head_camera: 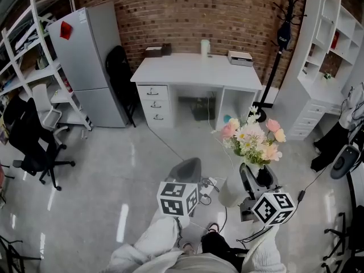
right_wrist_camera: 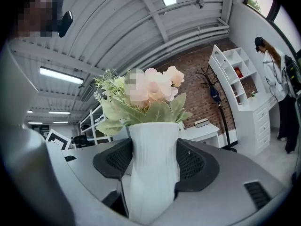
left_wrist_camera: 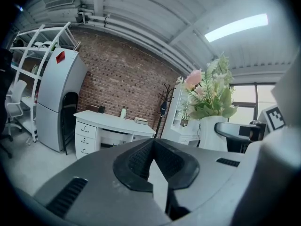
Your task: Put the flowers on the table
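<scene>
two hand-held grippers, carried by a person standing on a grey floor [head_camera: 108, 158]. the right hand-held gripper [right_wrist_camera: 154, 161] is closed around a ribbed white vase [right_wrist_camera: 151, 192], one pad pressing each side, holding it upright. the vase carries flowers [head_camera: 253, 138], pink and cream with green leaves, up in the air by the person's right side. the left hand-held gripper [left_wrist_camera: 153, 142] has its jaws narrowed until the tips meet, with nothing between them. ahead, well apart from the flowers, a white desk [head_camera: 193, 73] with drawers stands against a brick wall [head_camera: 187, 10]. a grey fridge [head_camera: 94, 56] stands to the left of the desk.
</scene>
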`<action>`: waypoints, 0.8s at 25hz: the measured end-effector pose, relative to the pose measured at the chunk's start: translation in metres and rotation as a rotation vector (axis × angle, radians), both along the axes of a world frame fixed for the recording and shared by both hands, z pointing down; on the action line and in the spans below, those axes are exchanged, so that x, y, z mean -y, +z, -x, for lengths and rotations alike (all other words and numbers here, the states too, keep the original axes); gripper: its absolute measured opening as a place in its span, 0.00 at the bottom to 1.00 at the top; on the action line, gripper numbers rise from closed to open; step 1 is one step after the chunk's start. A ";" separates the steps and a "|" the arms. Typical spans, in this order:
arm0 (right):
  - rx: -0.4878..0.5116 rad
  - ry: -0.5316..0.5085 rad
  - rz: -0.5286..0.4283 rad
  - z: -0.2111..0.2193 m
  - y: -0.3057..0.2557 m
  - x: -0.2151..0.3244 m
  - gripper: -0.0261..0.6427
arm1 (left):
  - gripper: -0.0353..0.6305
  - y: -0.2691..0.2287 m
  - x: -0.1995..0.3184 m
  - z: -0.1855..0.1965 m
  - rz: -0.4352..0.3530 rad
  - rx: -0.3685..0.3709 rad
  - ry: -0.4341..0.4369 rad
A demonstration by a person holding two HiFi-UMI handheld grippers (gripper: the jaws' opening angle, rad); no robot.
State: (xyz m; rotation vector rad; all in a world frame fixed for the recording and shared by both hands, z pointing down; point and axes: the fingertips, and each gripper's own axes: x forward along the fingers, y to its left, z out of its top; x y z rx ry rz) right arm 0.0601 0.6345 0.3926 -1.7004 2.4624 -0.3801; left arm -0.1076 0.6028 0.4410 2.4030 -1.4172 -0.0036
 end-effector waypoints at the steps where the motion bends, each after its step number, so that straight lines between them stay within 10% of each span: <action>1: 0.003 0.003 0.003 -0.001 0.003 0.004 0.45 | 0.06 0.002 0.004 0.000 0.000 0.004 0.002; 20: -0.038 -0.071 -0.029 -0.057 -0.013 0.188 0.45 | 0.06 -0.011 0.174 -0.049 -0.034 0.021 -0.085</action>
